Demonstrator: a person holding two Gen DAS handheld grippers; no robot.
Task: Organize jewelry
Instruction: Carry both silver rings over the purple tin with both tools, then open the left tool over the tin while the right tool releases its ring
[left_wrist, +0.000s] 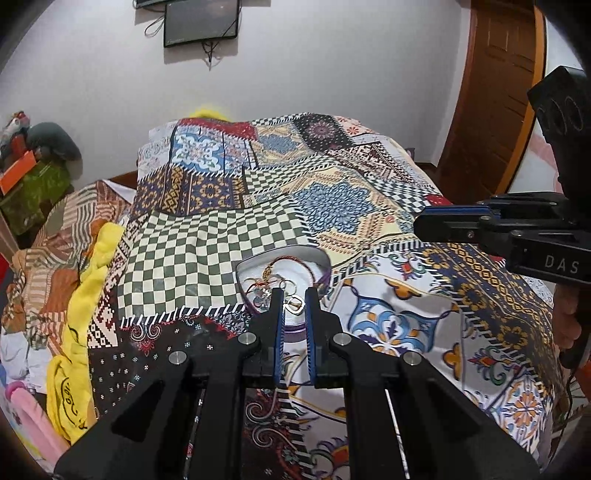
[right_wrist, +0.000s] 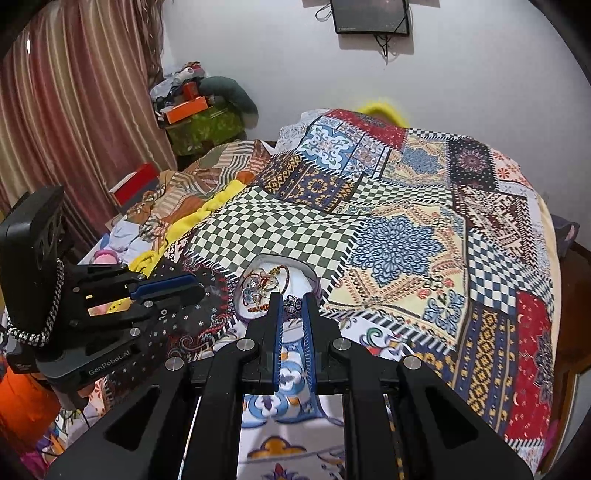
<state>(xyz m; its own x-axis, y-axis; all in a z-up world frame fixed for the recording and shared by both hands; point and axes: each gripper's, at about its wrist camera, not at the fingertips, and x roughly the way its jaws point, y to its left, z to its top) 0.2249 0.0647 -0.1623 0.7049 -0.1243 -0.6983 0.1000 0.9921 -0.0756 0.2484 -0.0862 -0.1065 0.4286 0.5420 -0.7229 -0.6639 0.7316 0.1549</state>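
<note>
A white heart-shaped tray (left_wrist: 317, 258) lies on the patchwork bedspread with a tangle of bracelets, red threads and rings inside. My left gripper (left_wrist: 294, 301) hovers over its near side, its fingers narrowly apart around a small gold ring piece (left_wrist: 294, 303). In the right wrist view the same tray (right_wrist: 303, 273) lies ahead. My right gripper (right_wrist: 293, 304) is over its near edge, fingers narrowly apart around a dark silver ornament (right_wrist: 293, 303). Whether either piece is pinched or just lies in the tray behind the fingers is unclear.
The patchwork bedspread (left_wrist: 332, 192) covers the bed. Yellow cloth (left_wrist: 92, 277) and clothes pile at the left. Boxes (right_wrist: 199, 125) and a curtain (right_wrist: 74, 110) stand at the far left. A wooden door (left_wrist: 495, 103) is at the right.
</note>
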